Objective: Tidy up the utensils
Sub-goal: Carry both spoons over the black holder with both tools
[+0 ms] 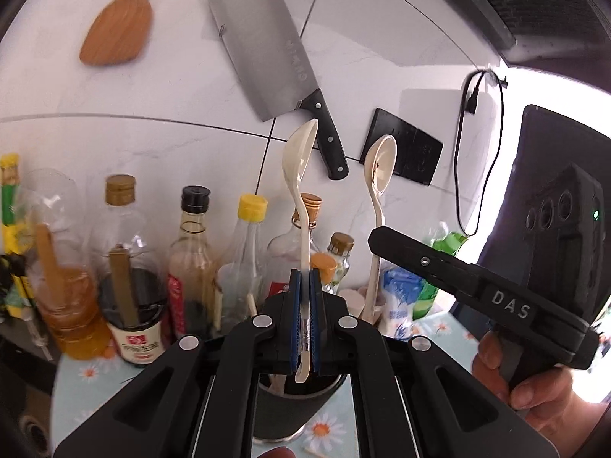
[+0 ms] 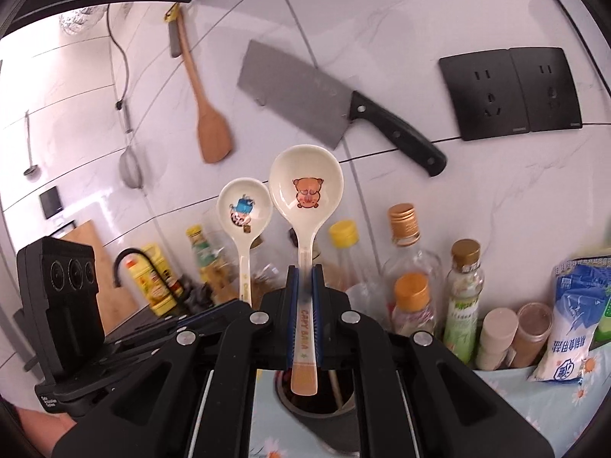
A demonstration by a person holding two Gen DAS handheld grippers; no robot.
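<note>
Standing upright above a dark cup (image 2: 317, 408) on the desk, two cream spoons are each clenched by tongs: left tongs (image 1: 304, 316) grasp the small spoon (image 1: 301, 206), right tongs (image 2: 304, 316) the big spoon (image 2: 305, 198), whose bear print only the right view shows.

"DAS" on right gripper (image 1: 376, 242); "CAPY BARA" on spoon handle (image 2: 304, 328)
</note>
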